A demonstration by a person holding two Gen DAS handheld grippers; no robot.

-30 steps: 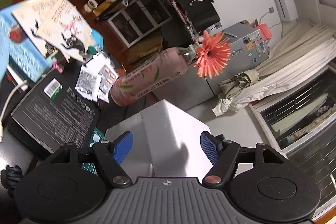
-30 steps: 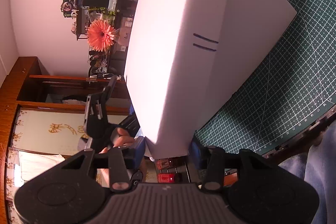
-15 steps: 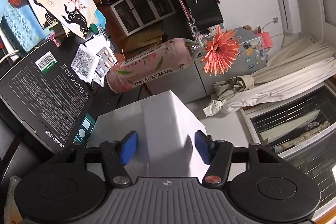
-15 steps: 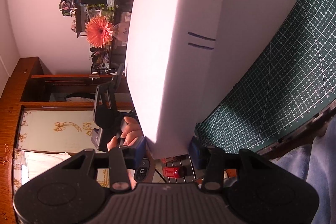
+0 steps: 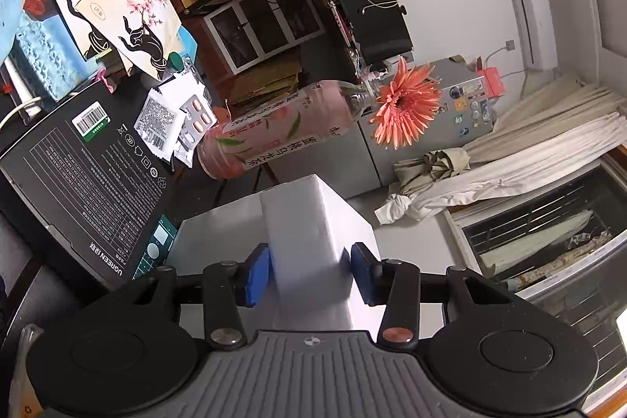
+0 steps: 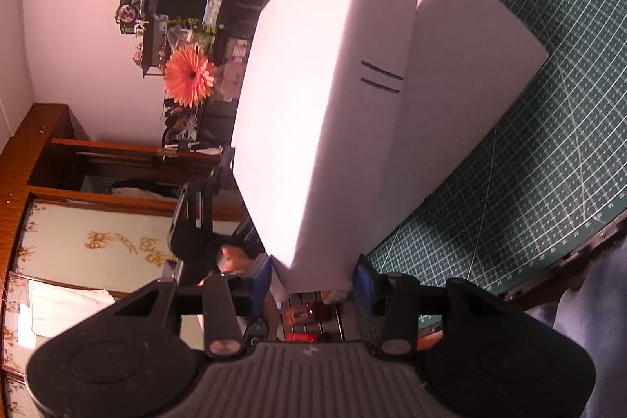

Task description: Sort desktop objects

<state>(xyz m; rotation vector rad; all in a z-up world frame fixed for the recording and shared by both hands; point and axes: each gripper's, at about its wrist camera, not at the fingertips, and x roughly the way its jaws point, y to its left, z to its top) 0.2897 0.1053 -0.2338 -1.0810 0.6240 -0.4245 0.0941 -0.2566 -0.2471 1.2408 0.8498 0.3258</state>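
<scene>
Both wrist views: close, rolled sideways, looking along own fingers at white box (image 5: pixel 313 222) (image 6: pixel 325 112). Left faces desk clutter, upper left. Right faces green mat (image 6: pixel 548 143), right side. Shared: box, orange flower (image 5: pixel 405 106) (image 6: pixel 190 75).

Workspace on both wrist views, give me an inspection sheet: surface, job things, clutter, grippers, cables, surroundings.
Surface: green cutting mat with a white grid, on a dark desk.
Job's things: white foam block held at both ends; a second white block sits beside it over the mat.
Clutter: black carton, pink bottle holding an orange flower, pill blister, illustrated cards.
Grippers: left gripper shut on the white foam block, blue pads against its sides; right gripper shut on its other end.
Cables: white cable at the left edge of the desk.
Surroundings: shelving, wall air conditioner, bundled curtain.
</scene>
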